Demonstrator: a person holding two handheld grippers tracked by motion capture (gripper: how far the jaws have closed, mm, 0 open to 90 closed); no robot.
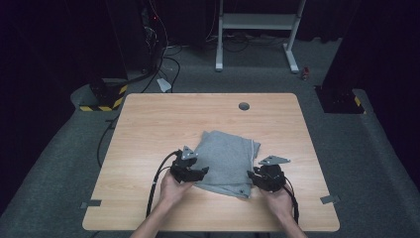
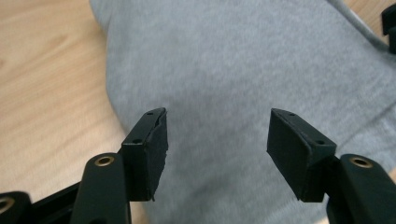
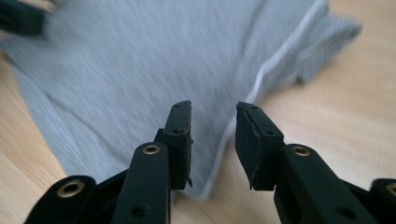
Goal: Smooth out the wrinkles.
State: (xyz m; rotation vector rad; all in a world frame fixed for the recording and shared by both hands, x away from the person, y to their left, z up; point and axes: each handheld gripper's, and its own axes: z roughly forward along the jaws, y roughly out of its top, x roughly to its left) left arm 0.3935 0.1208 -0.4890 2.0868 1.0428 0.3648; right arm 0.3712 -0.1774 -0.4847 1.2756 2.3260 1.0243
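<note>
Light wooden table [image 1: 148, 124], folded grey cloth [image 1: 225, 158] flat near its front edge.

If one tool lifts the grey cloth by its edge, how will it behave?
The grey cloth will probably go floppy: it lies folded in soft layers on the table, so these would likely unfold and hang. It looks thin and knit, so probably light. The bound edge may give the right tool a firmer bite.

My left gripper [image 1: 198, 173] and right gripper [image 1: 254, 175] are black, brass-riveted, each topped by a grey triangular plate, trailing black cables
</note>
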